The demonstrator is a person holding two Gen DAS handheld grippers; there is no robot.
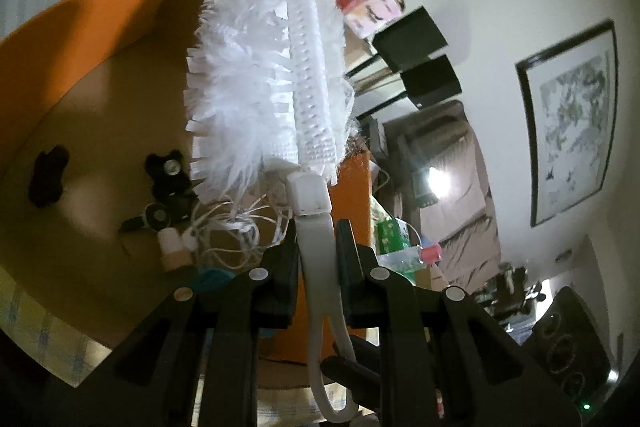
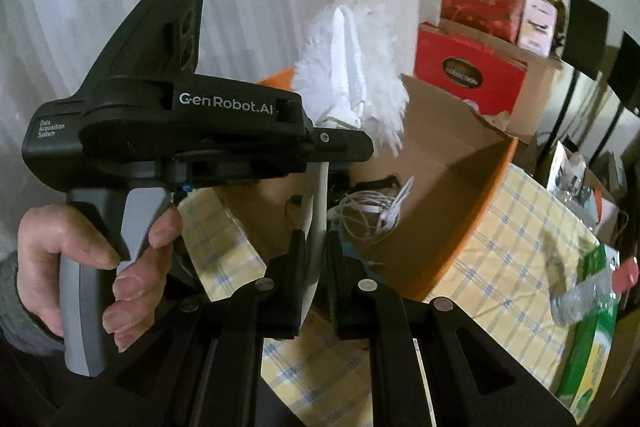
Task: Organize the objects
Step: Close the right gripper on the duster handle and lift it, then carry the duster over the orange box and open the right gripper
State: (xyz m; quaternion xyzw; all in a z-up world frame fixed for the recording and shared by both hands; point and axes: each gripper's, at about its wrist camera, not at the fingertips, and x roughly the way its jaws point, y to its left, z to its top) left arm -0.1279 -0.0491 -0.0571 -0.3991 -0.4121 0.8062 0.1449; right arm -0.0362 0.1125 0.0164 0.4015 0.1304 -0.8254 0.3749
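My left tool (image 1: 316, 243) pinches the white duster (image 1: 272, 67) by its grey handle, head raised over the open cardboard box (image 1: 100, 87). My right tool (image 2: 314, 251) is pressed on the same handle lower down. I judge this the stowing step: next I should free one tool and lower the duster among the cables (image 1: 236, 227).

A lived-in home room is shown. A framed picture (image 1: 572, 119) is hung on the wall; stacked gift boxes (image 2: 476, 27) and a checked tablecloth (image 2: 520, 227) are seen.
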